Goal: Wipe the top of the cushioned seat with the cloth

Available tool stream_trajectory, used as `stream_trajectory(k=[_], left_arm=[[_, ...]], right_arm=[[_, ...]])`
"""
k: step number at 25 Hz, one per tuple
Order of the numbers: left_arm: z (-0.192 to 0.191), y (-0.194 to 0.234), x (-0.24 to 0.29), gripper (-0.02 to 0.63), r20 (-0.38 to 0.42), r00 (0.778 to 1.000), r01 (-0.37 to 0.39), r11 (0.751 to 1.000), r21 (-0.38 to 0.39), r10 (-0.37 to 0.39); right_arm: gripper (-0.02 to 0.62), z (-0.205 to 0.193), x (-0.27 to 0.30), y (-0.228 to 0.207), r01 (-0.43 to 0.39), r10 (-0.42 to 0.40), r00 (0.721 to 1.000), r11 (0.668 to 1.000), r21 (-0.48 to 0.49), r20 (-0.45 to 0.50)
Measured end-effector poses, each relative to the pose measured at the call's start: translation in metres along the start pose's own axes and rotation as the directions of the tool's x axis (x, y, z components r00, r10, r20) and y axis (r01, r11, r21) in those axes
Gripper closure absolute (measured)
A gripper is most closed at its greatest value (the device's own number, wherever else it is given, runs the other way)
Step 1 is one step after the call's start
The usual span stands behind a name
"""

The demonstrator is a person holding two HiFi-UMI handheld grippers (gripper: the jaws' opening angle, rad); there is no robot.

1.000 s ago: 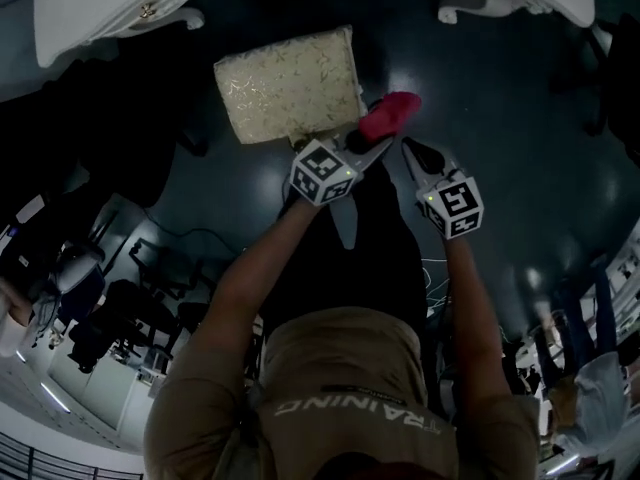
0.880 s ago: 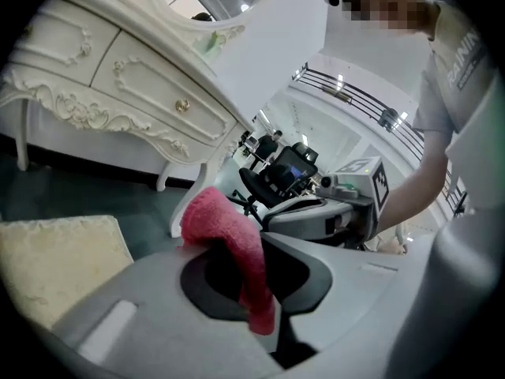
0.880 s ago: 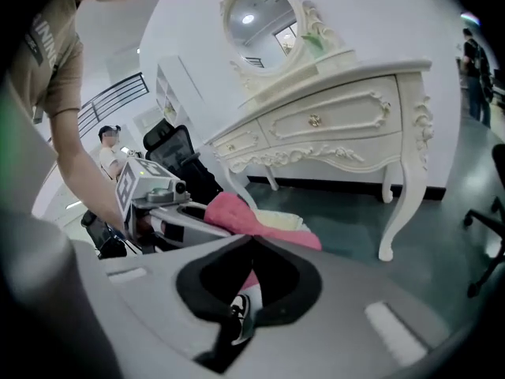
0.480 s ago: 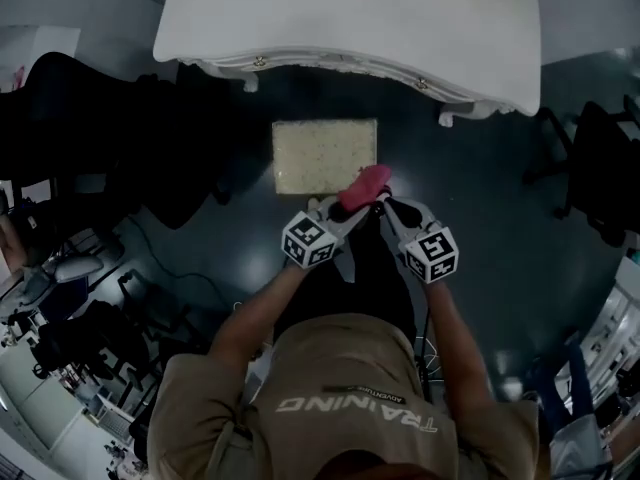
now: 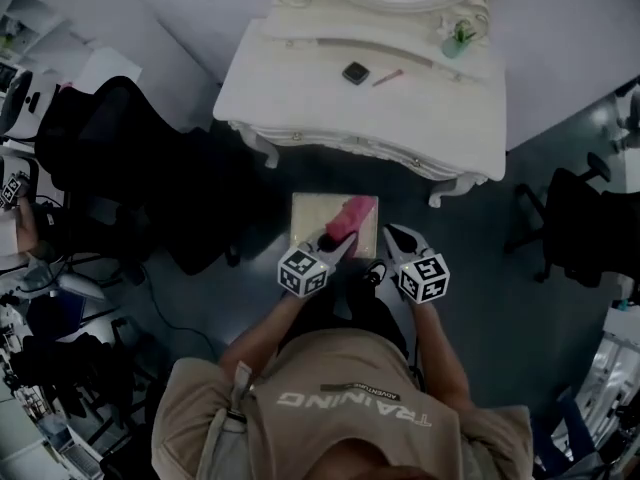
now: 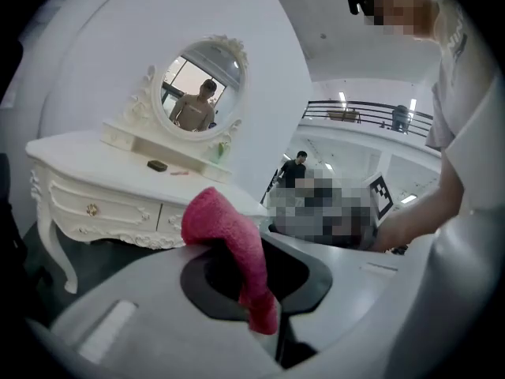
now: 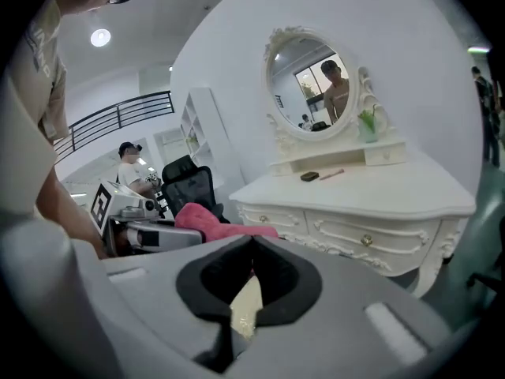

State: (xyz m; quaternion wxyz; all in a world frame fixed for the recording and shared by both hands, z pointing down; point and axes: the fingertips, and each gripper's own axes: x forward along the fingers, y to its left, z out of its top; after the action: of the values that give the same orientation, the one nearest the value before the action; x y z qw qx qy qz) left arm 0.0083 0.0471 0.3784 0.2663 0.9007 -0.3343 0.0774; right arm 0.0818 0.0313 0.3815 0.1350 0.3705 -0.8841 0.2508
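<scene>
Over the right half of the cushioned seat [image 5: 312, 218], the pink terry cloth [image 5: 352, 214] hangs pinched in the left gripper [image 5: 338, 245]. Its jaws are closed on a fold and the rest flops over the tips. Can't tell if the cloth touches the cushion; it looks lifted. Cloth judged light, soft and limp. It will bunch and drag, so grip a thick folded wad, not a corner. The seat is cream, patterned and padded, so it likely gives under pressure.

The right gripper [image 5: 392, 236] sits just beside the left one, jaws pressed together with nothing between them. Behind the seat stands a white dressing table [image 5: 380, 98] with an oval mirror [image 7: 309, 81]. A black office chair [image 5: 110, 148] is off to the left.
</scene>
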Motion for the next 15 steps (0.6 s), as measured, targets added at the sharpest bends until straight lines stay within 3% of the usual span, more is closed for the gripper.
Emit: stream_trajectory(k=[6, 11, 15], left_arm=[[0.036, -0.002, -0.039, 0.568, 0.035, 0.999, -0.017, 0.998, 0.068, 0.015], [0.066, -0.015, -0.064, 0.568, 0.015, 0.999, -0.038, 0.958, 0.283, 0.036], [0.106, -0.024, -0.081, 0.568, 0.088, 0.996, -0.039, 0.952, 0.302, 0.012]], right_arm=[[0.591, 0.043, -0.019, 0.019, 0.03, -0.027, 0.998, 0.998, -0.057, 0.053], [0.591, 0.084, -0.034, 0.035, 0.059, -0.054, 0.988, 0.998, -0.029, 0.142], [0.591, 0.114, -0.033, 0.058, 0.048, -0.035, 0.981, 0.997, -0.065, 0.191]])
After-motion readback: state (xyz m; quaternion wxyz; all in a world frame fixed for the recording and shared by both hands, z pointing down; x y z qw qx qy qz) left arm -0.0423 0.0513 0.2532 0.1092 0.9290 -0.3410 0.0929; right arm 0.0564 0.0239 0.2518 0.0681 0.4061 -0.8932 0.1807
